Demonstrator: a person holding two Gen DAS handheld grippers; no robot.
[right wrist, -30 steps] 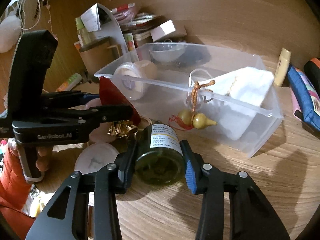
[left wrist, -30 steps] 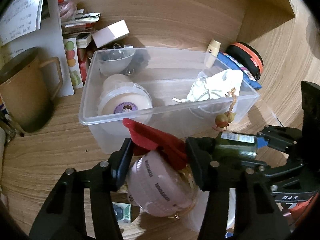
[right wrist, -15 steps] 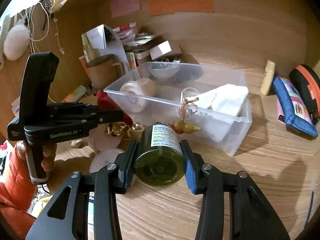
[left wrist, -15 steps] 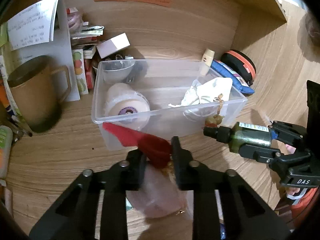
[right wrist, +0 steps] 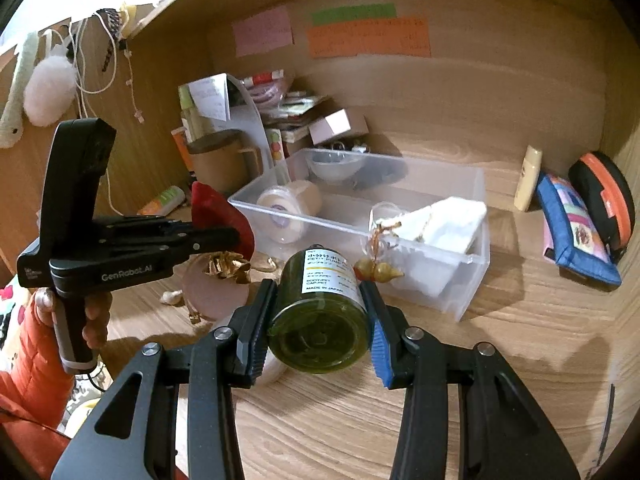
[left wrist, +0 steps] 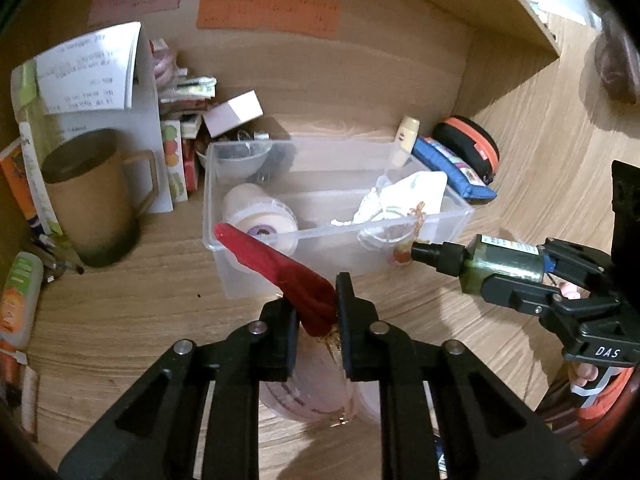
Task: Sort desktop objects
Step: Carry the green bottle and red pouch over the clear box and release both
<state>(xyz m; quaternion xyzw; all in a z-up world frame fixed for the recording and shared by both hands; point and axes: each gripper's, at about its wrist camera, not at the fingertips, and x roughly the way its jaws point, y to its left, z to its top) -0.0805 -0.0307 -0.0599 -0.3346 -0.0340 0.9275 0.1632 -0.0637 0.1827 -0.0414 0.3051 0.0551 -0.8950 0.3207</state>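
Observation:
My left gripper (left wrist: 316,300) is shut on a red cloth pouch (left wrist: 276,268) and holds it above the desk, in front of the clear plastic bin (left wrist: 328,264). The pouch also shows in the right wrist view (right wrist: 222,220). My right gripper (right wrist: 318,308) is shut on a dark green pump bottle (right wrist: 320,308), held level in front of the bin's near wall (right wrist: 400,256); the bottle also shows in the left wrist view (left wrist: 496,264). The bin holds a round white jar (left wrist: 260,224), white cloth (left wrist: 404,200) and a small bowl (left wrist: 244,160). A gourd charm (right wrist: 378,270) hangs over the bin's edge.
A pink round container (left wrist: 304,388) and gold trinkets (right wrist: 224,266) lie on the desk under my left gripper. A brown mug (left wrist: 92,196) and stacked boxes (left wrist: 192,120) stand left of the bin. A blue pouch (right wrist: 576,232), an orange-rimmed case (right wrist: 604,196) and a cream tube (right wrist: 528,176) lie right.
Both grippers have risen and drawn back from the bin. My left gripper has closed tighter on the red pouch and lifted it off the pink container. The right gripper keeps the green bottle.

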